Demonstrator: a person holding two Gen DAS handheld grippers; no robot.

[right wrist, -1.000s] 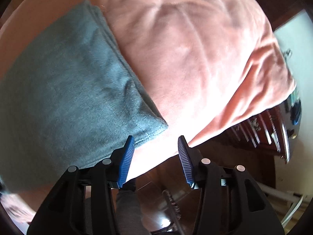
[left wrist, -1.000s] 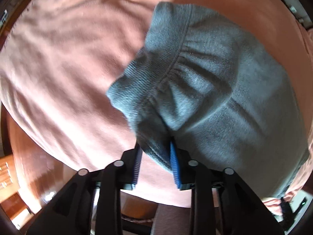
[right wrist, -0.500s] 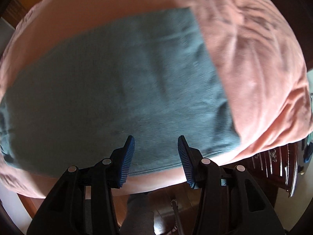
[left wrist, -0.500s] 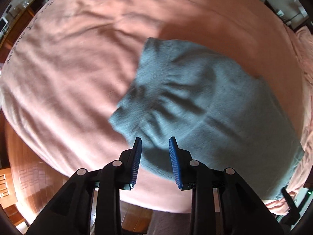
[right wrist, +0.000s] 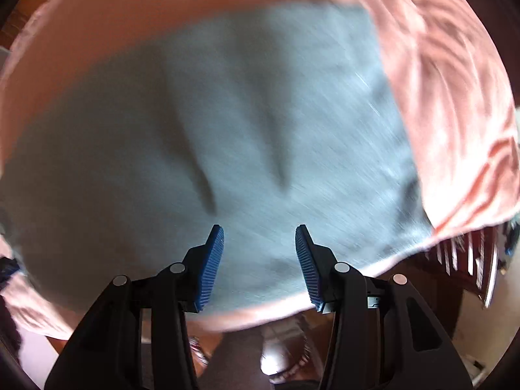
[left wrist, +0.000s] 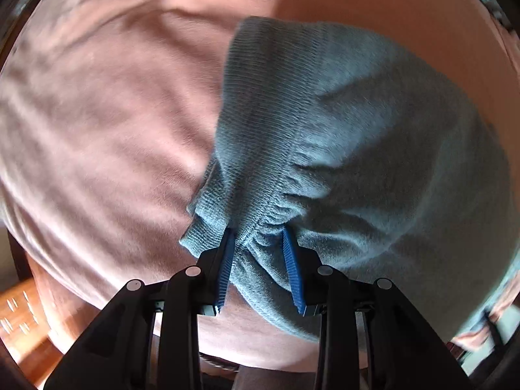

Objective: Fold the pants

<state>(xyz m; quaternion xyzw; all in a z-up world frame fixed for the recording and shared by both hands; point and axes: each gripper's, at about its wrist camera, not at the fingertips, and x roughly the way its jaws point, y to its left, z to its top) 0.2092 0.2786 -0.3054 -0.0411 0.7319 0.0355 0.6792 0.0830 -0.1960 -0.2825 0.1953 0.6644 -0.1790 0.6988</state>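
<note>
The grey-blue pants [left wrist: 357, 130] lie folded on a pink bed cover [left wrist: 97, 113]. In the left wrist view the ribbed waistband [left wrist: 247, 175] bunches near my left gripper [left wrist: 256, 237], whose blue pads sit on either side of the gathered waistband fabric, with cloth between them. In the right wrist view the pants [right wrist: 227, 130] fill the middle as a flat folded panel. My right gripper [right wrist: 260, 237] is open and empty just above the near edge of the pants.
The pink bed cover [right wrist: 455, 97] hangs over the bed edge at the right. Dark wooden furniture [right wrist: 471, 260] shows beyond the edge. A wooden floor [left wrist: 22, 308] shows at the lower left in the left wrist view.
My left gripper was free of the pants half a second ago and now has the waistband fabric between its pads. My right gripper moved in closer over the folded pants, still open.
</note>
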